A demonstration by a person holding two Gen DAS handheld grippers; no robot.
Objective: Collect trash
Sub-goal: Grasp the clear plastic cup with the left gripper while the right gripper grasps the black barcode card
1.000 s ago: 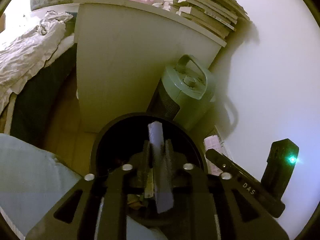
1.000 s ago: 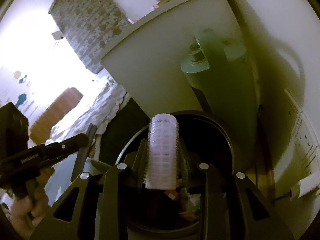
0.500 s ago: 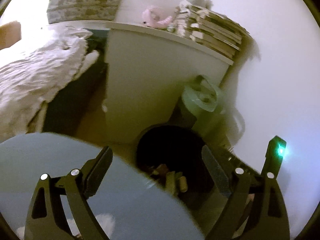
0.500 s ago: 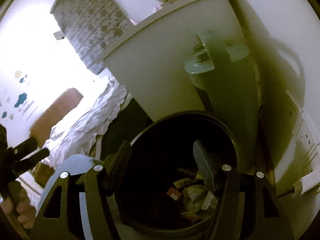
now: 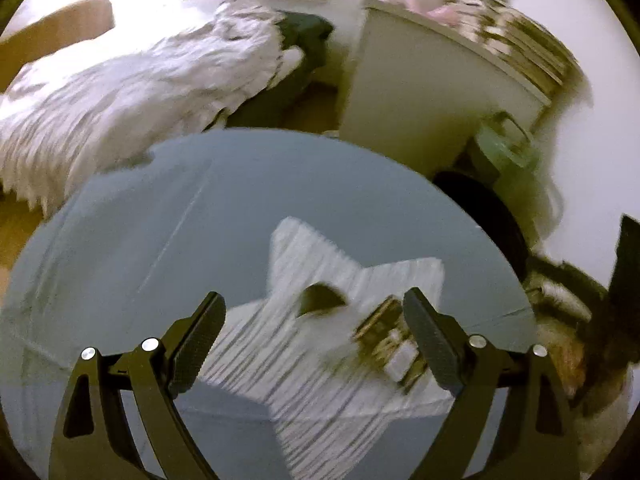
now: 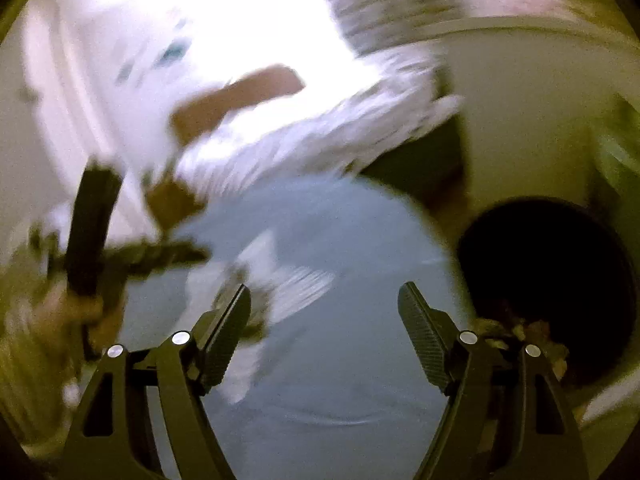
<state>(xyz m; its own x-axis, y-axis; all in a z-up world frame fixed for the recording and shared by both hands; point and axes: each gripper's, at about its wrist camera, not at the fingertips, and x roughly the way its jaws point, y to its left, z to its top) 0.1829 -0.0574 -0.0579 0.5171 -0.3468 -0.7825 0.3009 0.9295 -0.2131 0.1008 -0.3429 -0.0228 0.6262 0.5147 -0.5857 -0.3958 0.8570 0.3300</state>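
My left gripper point(image 5: 316, 312) is open and empty above a round grey table point(image 5: 200, 216). Under it lies a white star-shaped mat point(image 5: 320, 344) with a small dark scrap point(image 5: 320, 300) and a crumpled wrapper point(image 5: 392, 344) near my right finger. My right gripper point(image 6: 324, 308) is open and empty over the same table point(image 6: 340, 360), blurred by motion. The black trash bin point(image 6: 548, 280) with trash at its bottom is at the right; it also shows in the left wrist view point(image 5: 488, 216). The left gripper's handle point(image 6: 92, 232) shows at the left of the right wrist view.
A white cabinet point(image 5: 424, 96) with stacked books point(image 5: 520, 52) stands behind the bin, with a green heater point(image 5: 504, 148) beside it. A bed with white bedding point(image 5: 132, 88) is at the back left. A white wall is at the right.
Both grippers opened and dropped their items into the bin, then swung left from the bin to over the grey table with the star mat.
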